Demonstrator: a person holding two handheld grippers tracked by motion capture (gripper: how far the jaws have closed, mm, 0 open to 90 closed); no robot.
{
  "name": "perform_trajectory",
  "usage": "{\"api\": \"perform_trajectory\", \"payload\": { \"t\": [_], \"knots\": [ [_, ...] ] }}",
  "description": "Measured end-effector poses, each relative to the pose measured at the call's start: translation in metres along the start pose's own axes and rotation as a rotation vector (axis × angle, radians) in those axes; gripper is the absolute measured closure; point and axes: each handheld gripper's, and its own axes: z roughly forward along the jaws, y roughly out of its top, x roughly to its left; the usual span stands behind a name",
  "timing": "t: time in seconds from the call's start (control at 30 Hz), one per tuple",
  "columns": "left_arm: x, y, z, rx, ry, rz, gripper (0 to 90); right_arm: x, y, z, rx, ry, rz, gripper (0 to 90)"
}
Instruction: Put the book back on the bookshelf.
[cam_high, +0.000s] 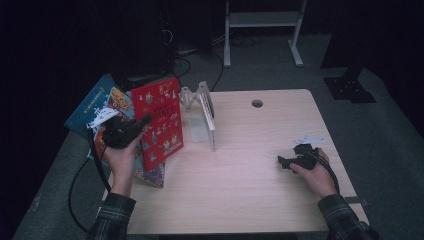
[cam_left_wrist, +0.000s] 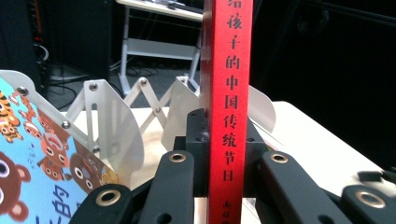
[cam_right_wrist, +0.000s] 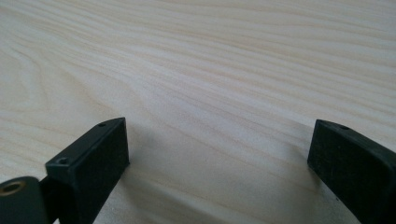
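The left gripper (cam_high: 142, 122), left of centre in the high view, is clamped on the spine of a red picture book (cam_high: 160, 122), held upright and tilted above the table's (cam_high: 250, 170) left edge. In the left gripper view the red spine (cam_left_wrist: 227, 112) stands between the jaws, with the white folding book rack (cam_left_wrist: 116, 126) just behind. More picture books (cam_high: 107, 100) lie beneath at the far left. The right gripper (cam_high: 284, 161), at lower right, rests on the bare table with jaws wide apart.
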Motion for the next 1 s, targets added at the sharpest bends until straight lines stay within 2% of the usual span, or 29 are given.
{"api": "perform_trajectory", "payload": {
  "t": [0.27,0.47,0.57,0.67,0.87,1.0],
  "knots": [
    [-0.001,-0.002,0.026,0.001,0.050,0.023,79.3,0.000,0.000,0.000,0.002,0.001,-0.001,3.3],
    [0.004,-0.004,0.042,-0.008,0.082,0.010,79.3,0.000,0.000,0.000,0.003,0.002,-0.001,3.3],
    [0.006,-0.003,0.050,-0.010,0.094,0.023,79.3,0.000,0.001,0.001,0.003,0.002,-0.001,3.1],
    [0.008,-0.003,0.058,-0.023,0.099,0.016,79.3,0.000,0.001,0.001,0.004,0.002,-0.001,3.0],
    [0.011,-0.006,0.065,-0.053,0.103,0.023,79.3,0.000,0.001,0.001,0.003,0.002,0.000,2.9],
    [0.011,-0.010,0.065,-0.050,0.109,0.027,79.2,0.000,0.001,0.001,0.004,0.002,-0.001,3.0]
  ]
}}
